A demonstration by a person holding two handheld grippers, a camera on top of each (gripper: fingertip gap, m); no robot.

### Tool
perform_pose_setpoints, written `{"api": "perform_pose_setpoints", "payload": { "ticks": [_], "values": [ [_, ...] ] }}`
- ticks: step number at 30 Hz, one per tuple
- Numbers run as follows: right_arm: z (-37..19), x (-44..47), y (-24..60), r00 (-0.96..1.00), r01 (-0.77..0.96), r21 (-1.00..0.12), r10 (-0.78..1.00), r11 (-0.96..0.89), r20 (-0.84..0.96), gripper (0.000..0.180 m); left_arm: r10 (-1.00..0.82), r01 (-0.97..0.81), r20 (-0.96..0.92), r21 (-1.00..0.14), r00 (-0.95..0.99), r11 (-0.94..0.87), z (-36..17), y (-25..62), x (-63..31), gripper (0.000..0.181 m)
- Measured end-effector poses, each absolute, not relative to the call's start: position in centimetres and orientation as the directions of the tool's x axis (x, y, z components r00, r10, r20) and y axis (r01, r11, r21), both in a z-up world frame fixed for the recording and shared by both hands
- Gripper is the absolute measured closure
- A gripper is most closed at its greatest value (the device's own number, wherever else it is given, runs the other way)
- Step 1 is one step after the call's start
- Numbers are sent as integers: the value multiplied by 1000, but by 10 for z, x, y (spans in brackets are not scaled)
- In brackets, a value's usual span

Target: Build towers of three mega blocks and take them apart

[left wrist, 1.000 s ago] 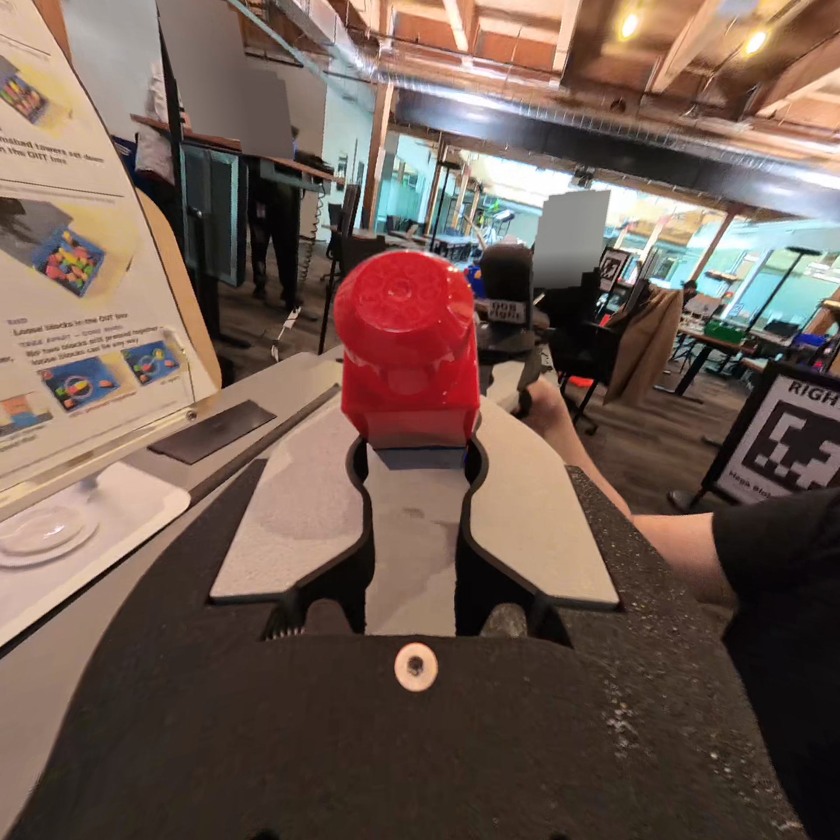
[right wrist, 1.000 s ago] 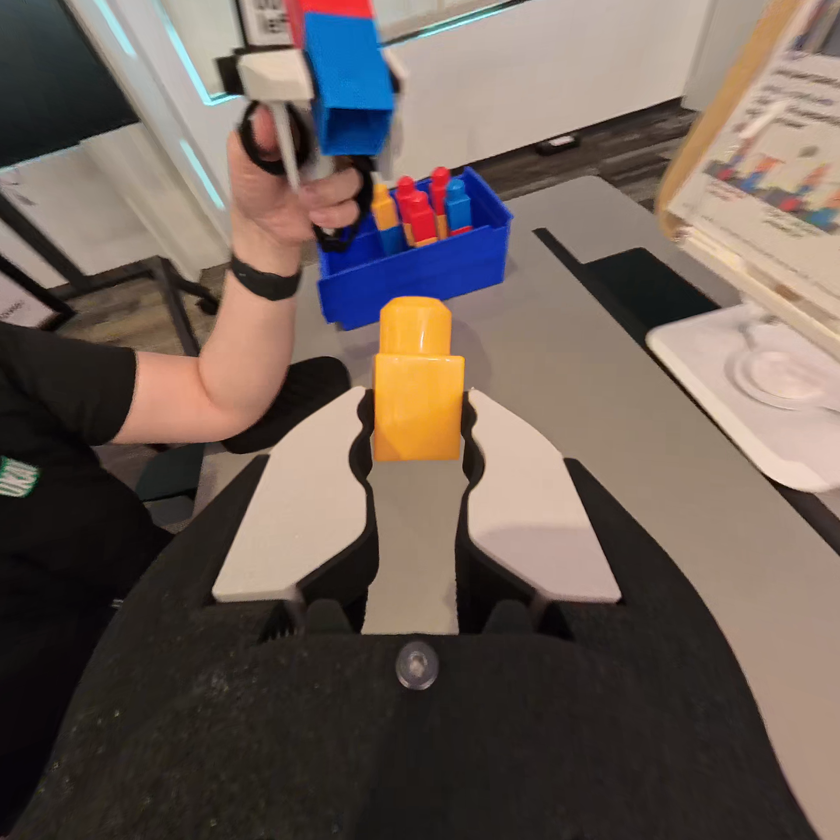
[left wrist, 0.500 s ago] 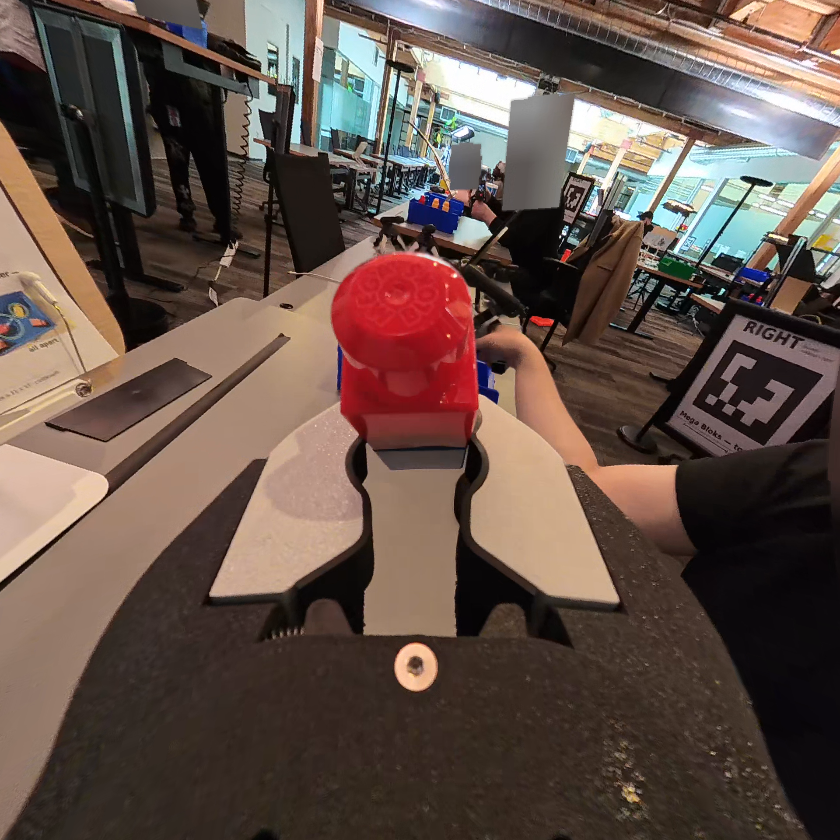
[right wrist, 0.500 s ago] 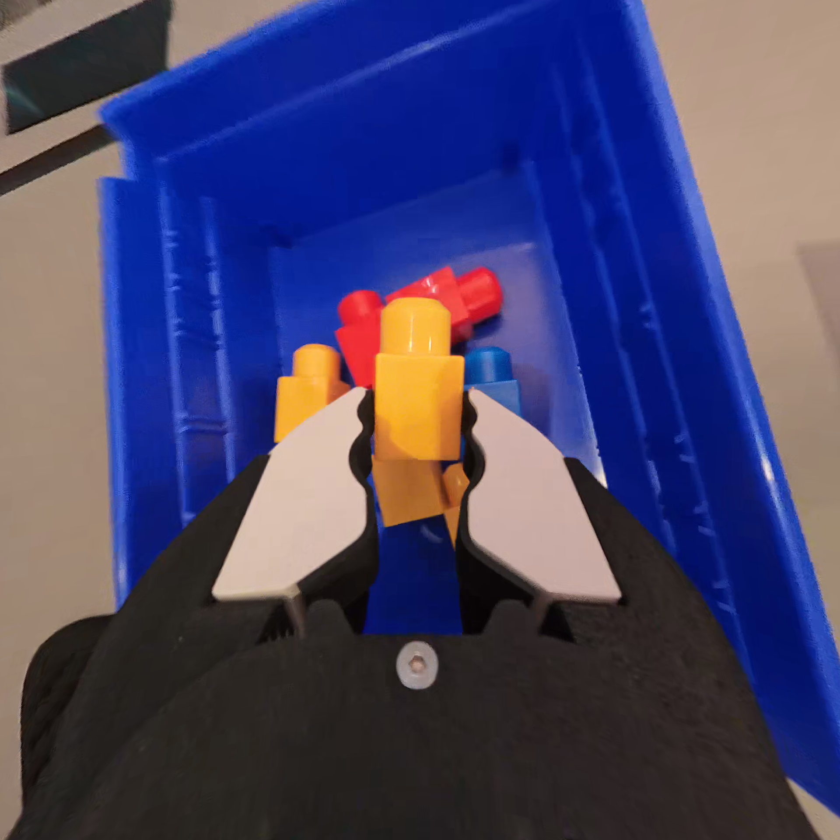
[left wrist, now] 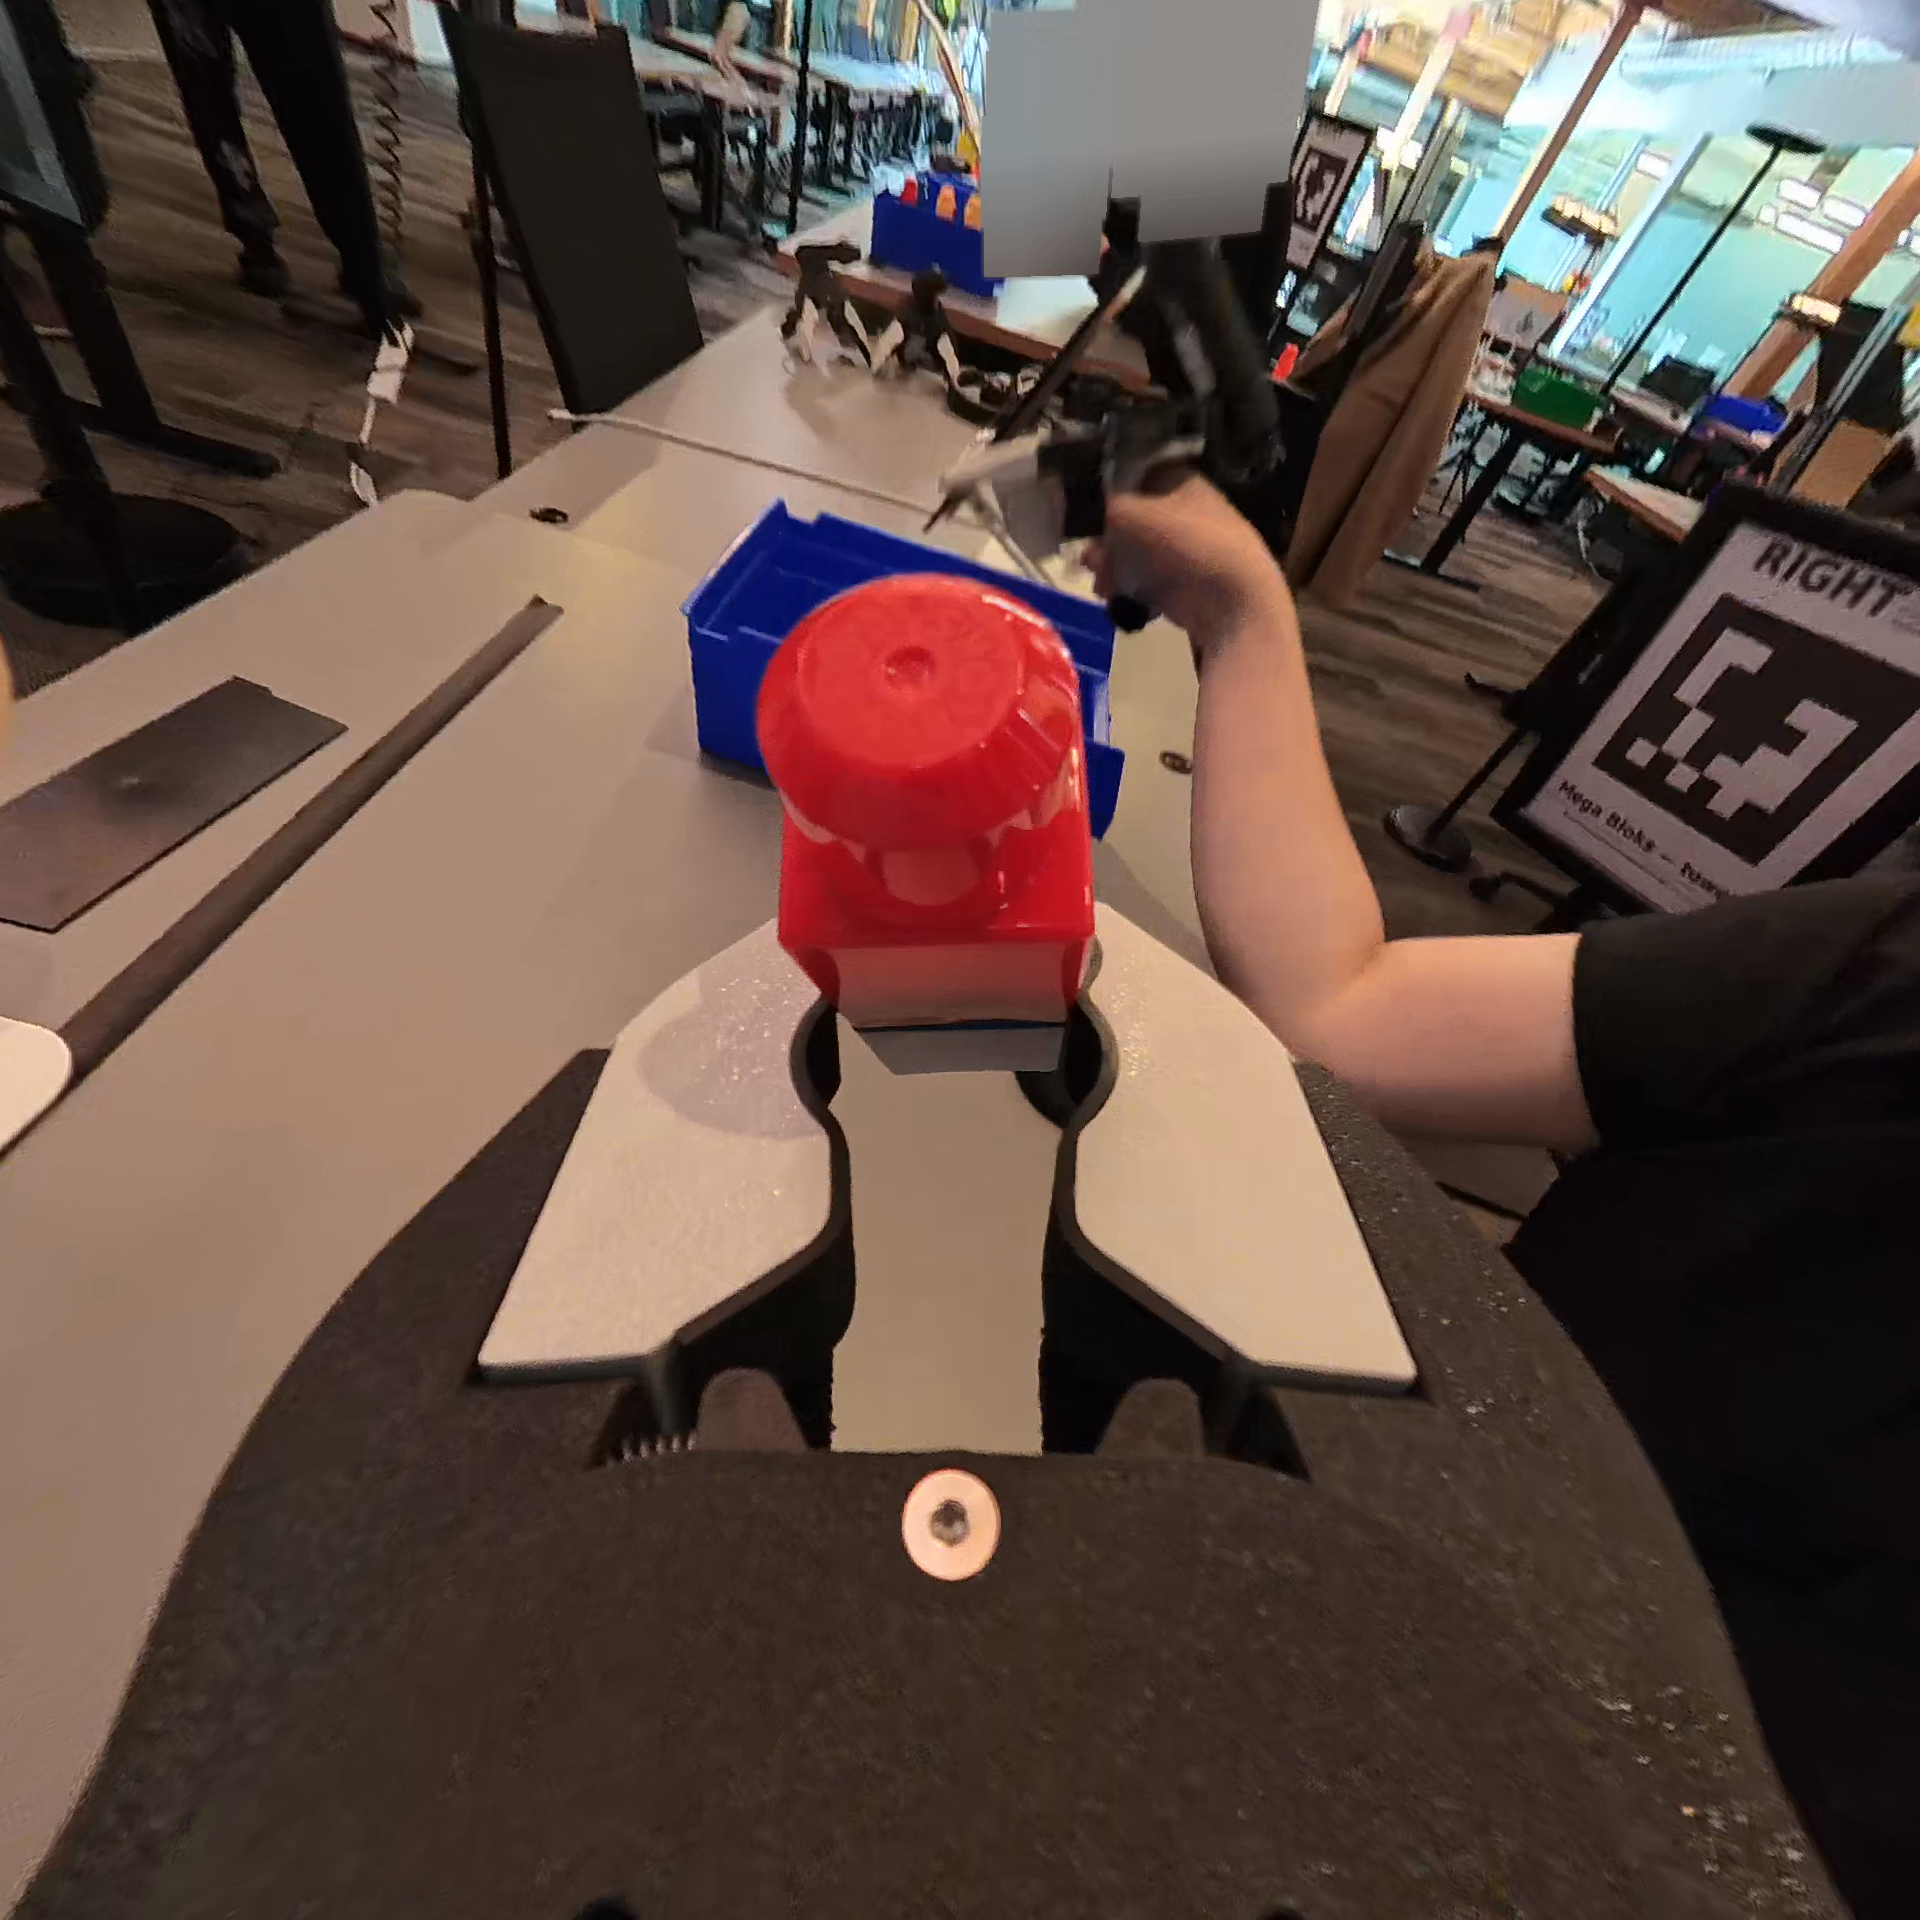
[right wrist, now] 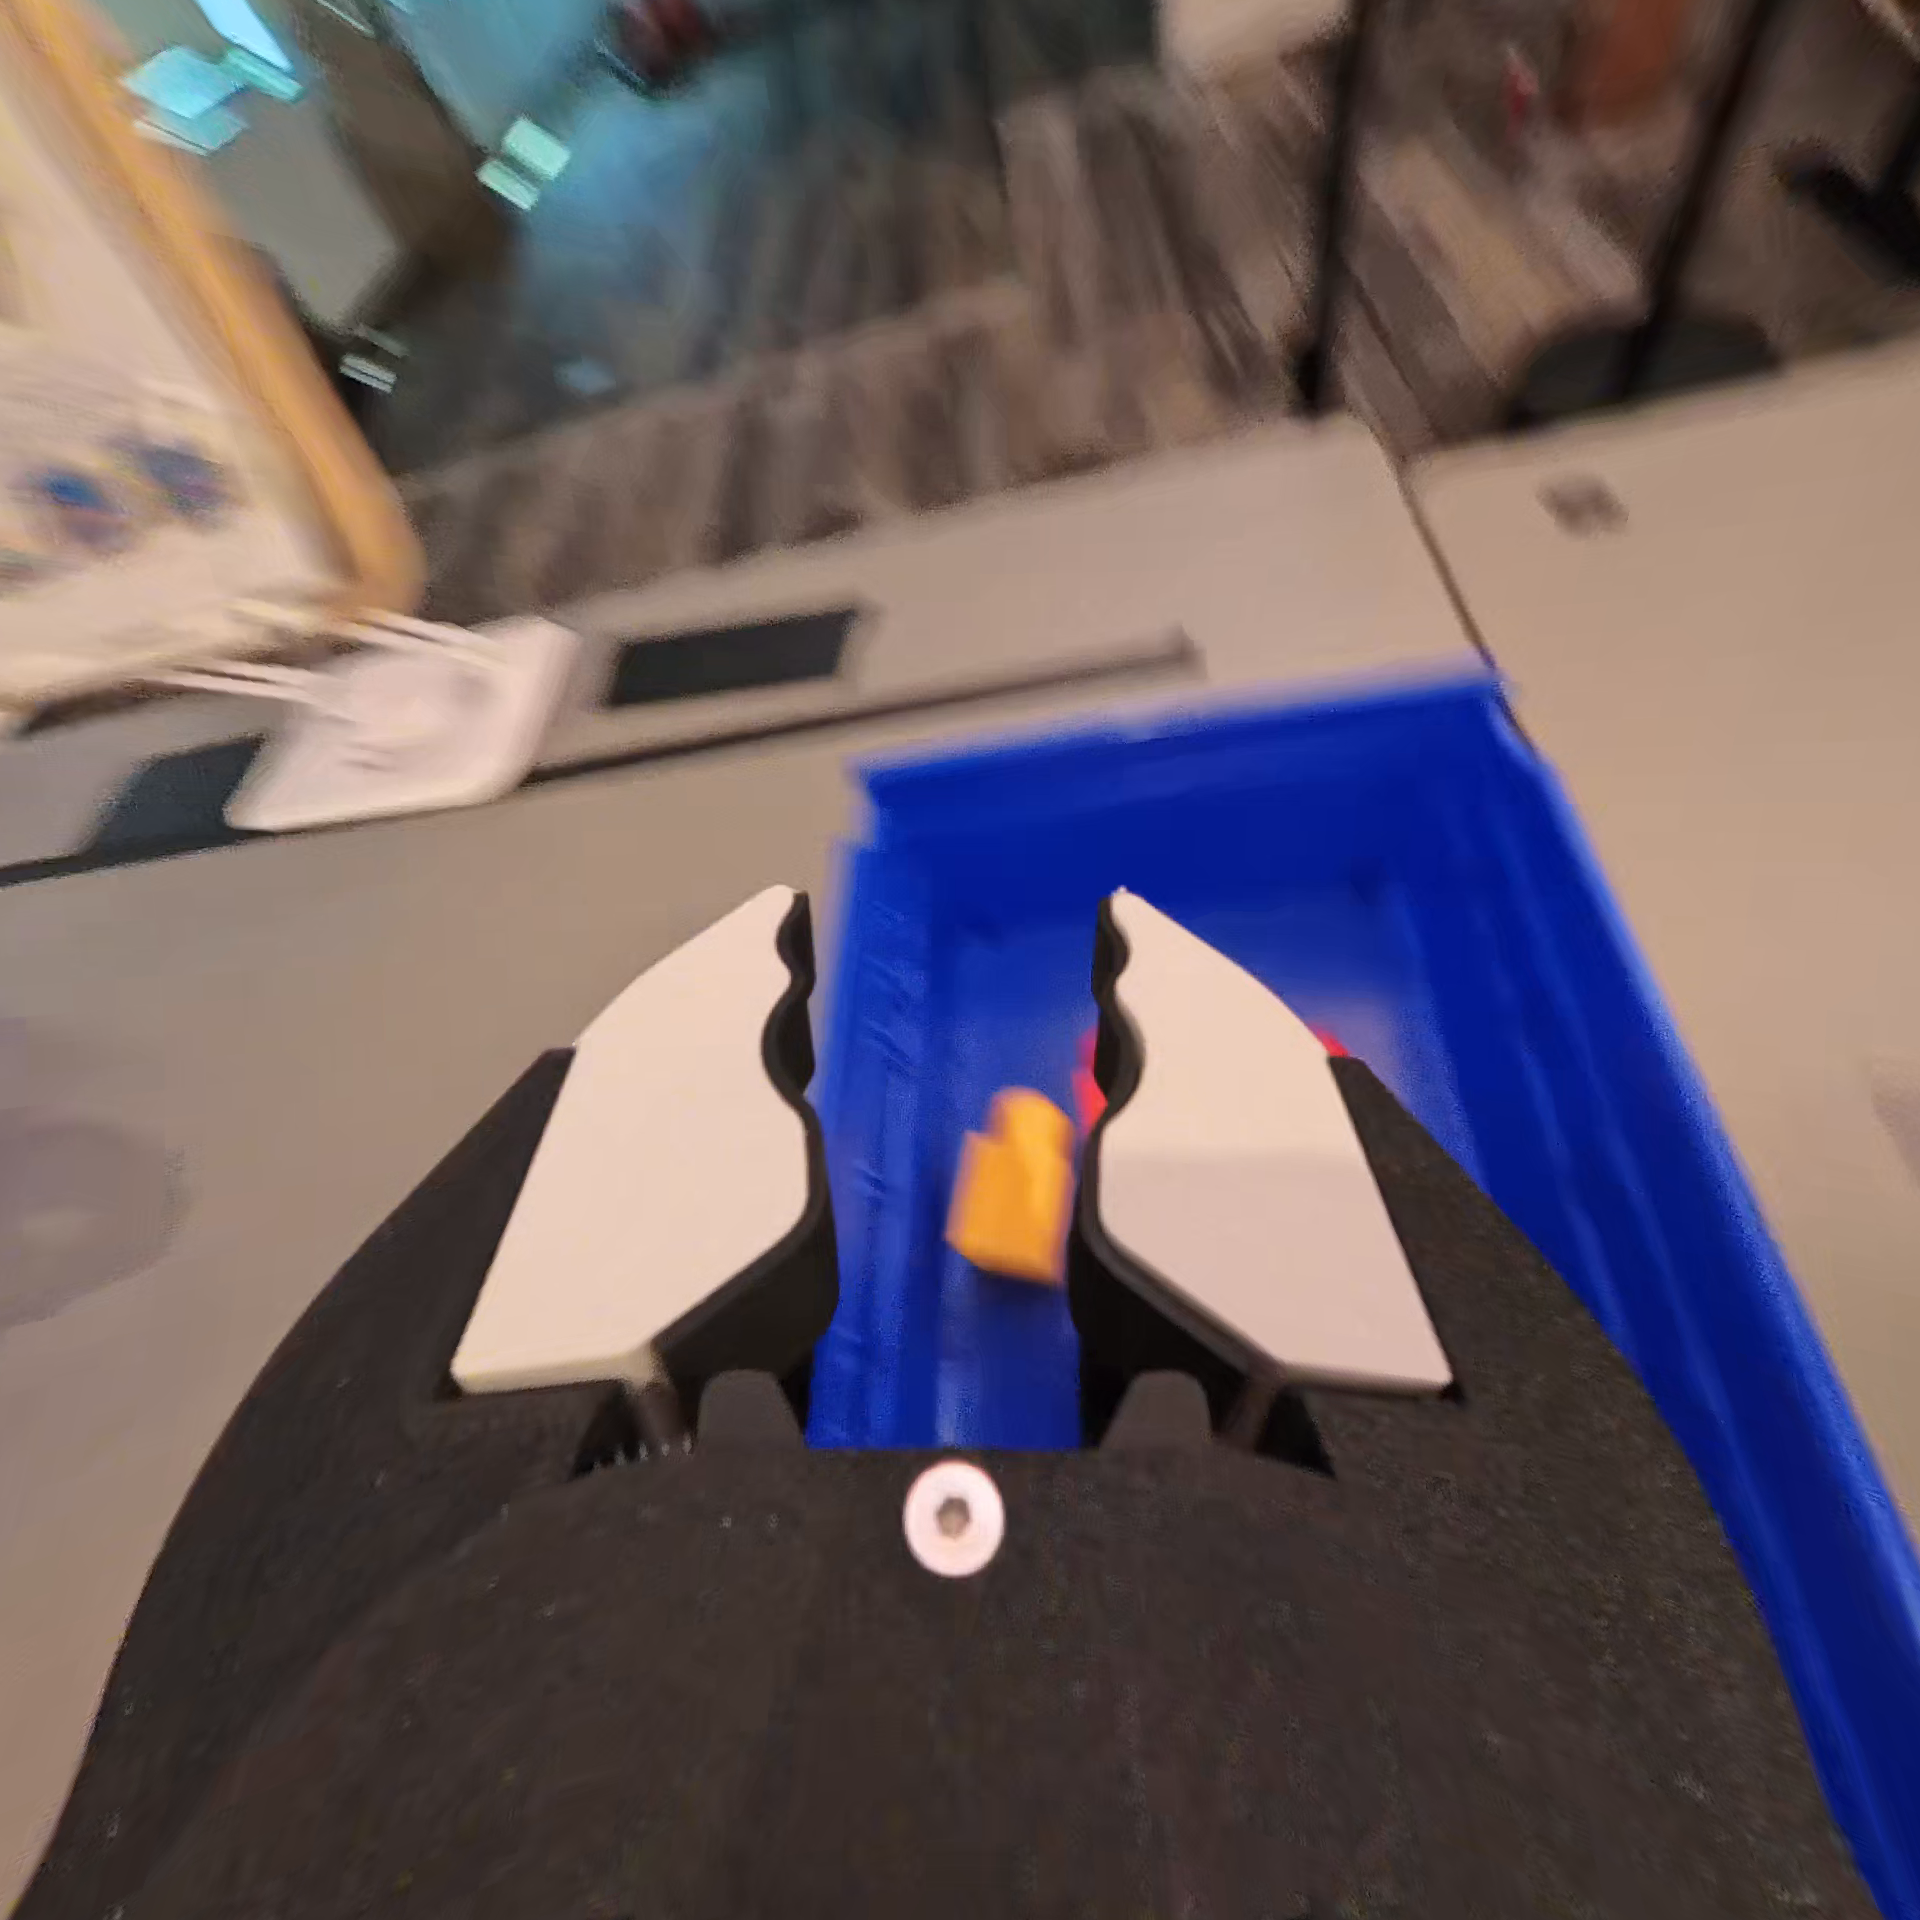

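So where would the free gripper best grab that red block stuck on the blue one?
A judgement: on the red block's flat square sides, below its round stud, coming from ahead of the left gripper. That gripper is clamped on the blue block underneath, so the red body stands clear. The right gripper is open.

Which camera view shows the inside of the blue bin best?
The right wrist view: it looks down into the blue bin, showing a blurred yellow block on its floor. In the left wrist view the red block hides most of the bin.
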State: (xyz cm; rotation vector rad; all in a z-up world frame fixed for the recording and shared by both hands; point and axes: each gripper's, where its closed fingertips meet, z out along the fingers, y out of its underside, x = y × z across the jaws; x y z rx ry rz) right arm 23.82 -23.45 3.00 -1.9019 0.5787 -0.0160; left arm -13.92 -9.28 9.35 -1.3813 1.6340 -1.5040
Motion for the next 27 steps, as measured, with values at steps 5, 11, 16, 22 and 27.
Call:
{"api": "perform_pose_setpoints", "payload": {
  "ticks": [5, 11, 16, 22, 27],
  "values": [
    [129, 92, -163, 969, -140, -982, 187, -128, -162, 133, -900, -400, 241, -913, -364, -82, 74, -108, -125, 141],
    [145, -84, -118, 736, 53, -991, 676, -125, -45, 126, -895, -452, 248, -890, -371, -59, 59, -116, -117, 141],
    [107, -123, -92, 703, 143, -954, 705, -263, -89, 111, -892, -468, 242, -883, -381, -40, 55, -121, -116, 141],
    [88, -147, -90, 602, 205, -929, 788, -309, -129, 139, -883, -477, 257, -878, -392, -44, 54, -125, -116, 140],
    [110, -142, -89, 582, 74, -963, 795, -260, -170, 142, -840, -436, 339, -889, -423, -139, 65, -126, -115, 141]
  ]
}}
